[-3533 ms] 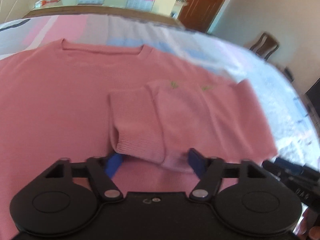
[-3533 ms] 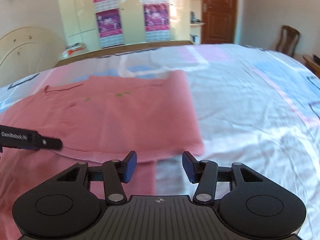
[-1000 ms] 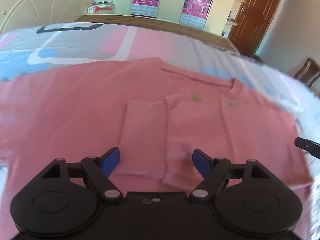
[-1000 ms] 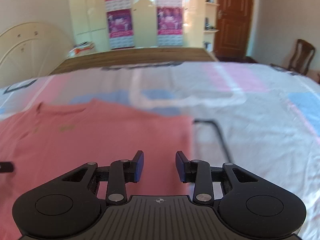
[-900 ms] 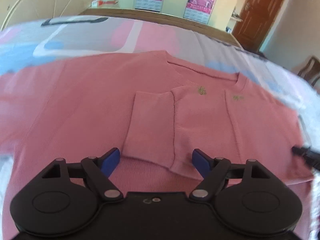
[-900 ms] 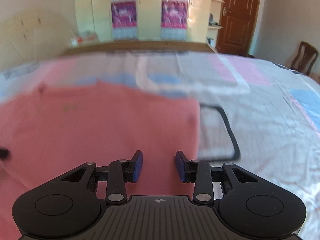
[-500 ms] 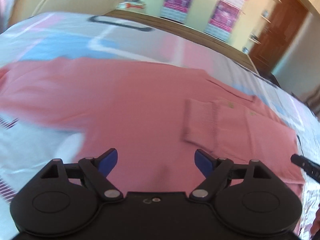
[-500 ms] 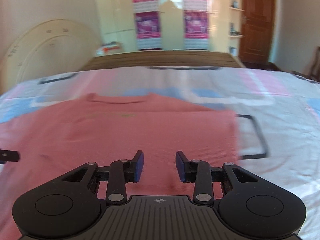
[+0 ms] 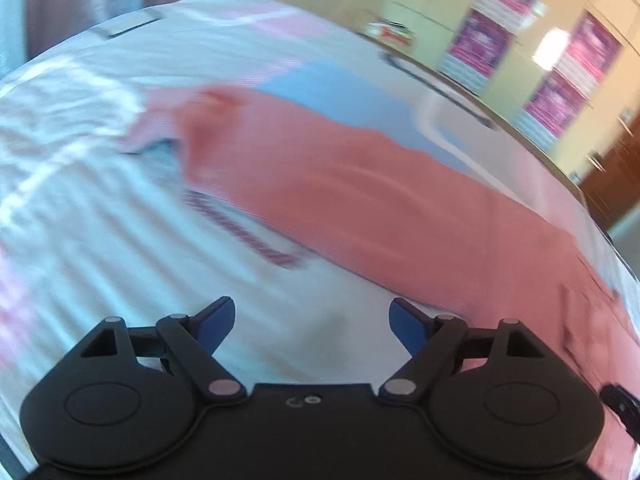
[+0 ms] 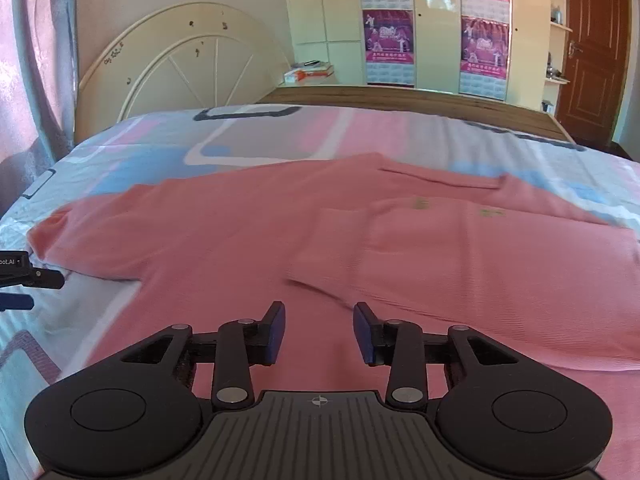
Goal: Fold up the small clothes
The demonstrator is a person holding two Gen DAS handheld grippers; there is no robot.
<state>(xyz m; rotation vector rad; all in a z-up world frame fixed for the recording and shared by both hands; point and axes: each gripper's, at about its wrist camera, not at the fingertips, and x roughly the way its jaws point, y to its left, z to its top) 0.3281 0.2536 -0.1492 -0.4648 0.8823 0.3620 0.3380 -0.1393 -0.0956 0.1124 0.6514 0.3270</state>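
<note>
My left gripper (image 9: 311, 320) is wide open and empty, my right gripper (image 10: 319, 330) half open and empty. If I grab the sleeve (image 10: 100, 232) carelessly, the sweater (image 10: 400, 260) could bunch.

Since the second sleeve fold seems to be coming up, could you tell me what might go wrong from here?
1. The left gripper hangs open over bare patterned bedsheet, with the pink knit sweater's unfolded sleeve ahead of it; shutting low could pinch the sheet along with the cuff.
2. The folded-in sleeve lies loose on the sweater's body; dragging the fabric may undo it.
3. The left wrist view is motion-blurred, so aim on the cuff may be off.
</note>
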